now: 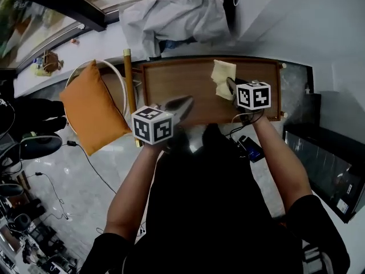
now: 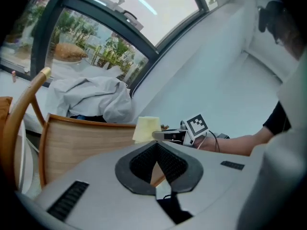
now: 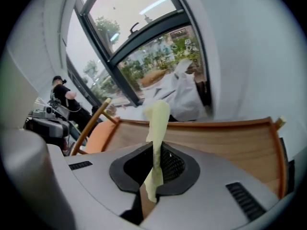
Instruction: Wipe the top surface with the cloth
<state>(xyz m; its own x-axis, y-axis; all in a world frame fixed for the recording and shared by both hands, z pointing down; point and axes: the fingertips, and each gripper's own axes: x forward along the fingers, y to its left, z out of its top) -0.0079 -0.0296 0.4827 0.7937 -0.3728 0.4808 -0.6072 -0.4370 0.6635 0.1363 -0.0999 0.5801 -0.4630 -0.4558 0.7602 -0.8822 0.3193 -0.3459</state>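
Note:
A small wooden table [image 1: 194, 79] lies in front of me with a raised rim. My right gripper [image 1: 230, 86] hovers over its right part, shut on a pale yellow cloth [image 1: 222, 76] that hangs crumpled from the jaws. In the right gripper view the cloth [image 3: 157, 121] stands up from between the jaws of the right gripper [image 3: 154, 150], above the tabletop [image 3: 230, 138]. My left gripper [image 1: 186, 103] is near the table's front edge, shut with nothing in it. In the left gripper view, the left gripper [image 2: 157, 147] faces the cloth [image 2: 146, 128] and the right gripper [image 2: 165, 135].
A chair with an orange cushion [image 1: 94, 107] and a wooden frame [image 1: 130, 90] stands left of the table. A heap of grey-white fabric [image 1: 177, 13] lies behind the table. A phone and cables [image 1: 251, 147] lie right of my body. A dark cabinet [image 1: 325, 158] is at the right.

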